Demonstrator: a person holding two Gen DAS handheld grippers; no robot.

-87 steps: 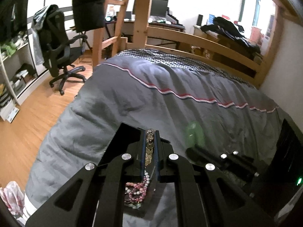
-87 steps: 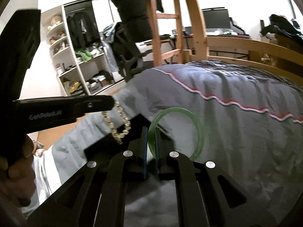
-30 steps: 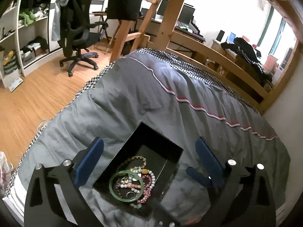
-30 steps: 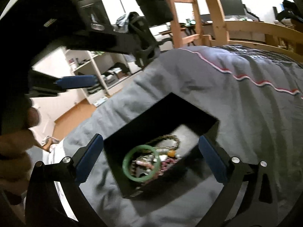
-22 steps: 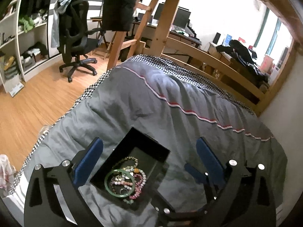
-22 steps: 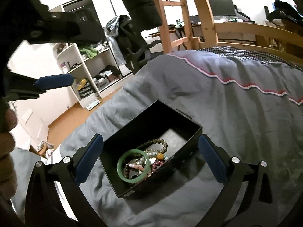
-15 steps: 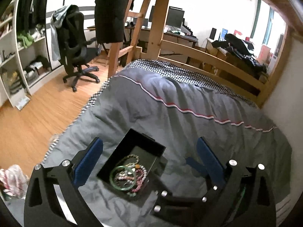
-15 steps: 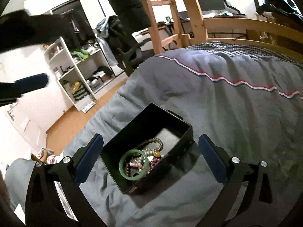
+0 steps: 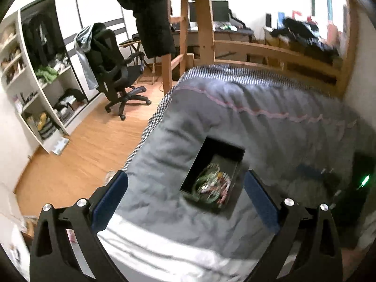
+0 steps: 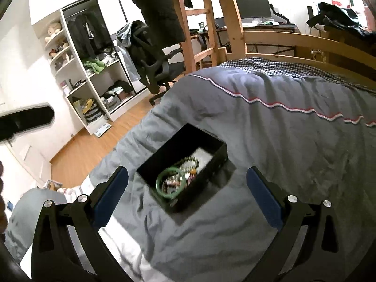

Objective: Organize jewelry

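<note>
Both grippers, left (image 9: pixel 185 192) and right (image 10: pixel 188 192), gape empty above the box (image 10: pixel 212 156); soft duvet (image 10: pixel 282 141) could tip it, spilling the bangle (image 10: pixel 168 184).

Ahead of your right gripper (image 10: pixel 187 193), between its spread fingers, the box (image 10: pixel 212 146) sits on the bed (image 10: pixel 293 141), bracelets (image 10: pixel 175 181) inside. Your left gripper (image 9: pixel 185 198) frames it too. Chair (image 10: pixel 152 68) and shelves (image 10: pixel 77 80) stand beyond, left.

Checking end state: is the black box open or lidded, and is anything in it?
Open and not empty. The black box sits lidless on the grey duvet, holding a green bangle and beaded bracelets. Both tools are open, above it.
</note>
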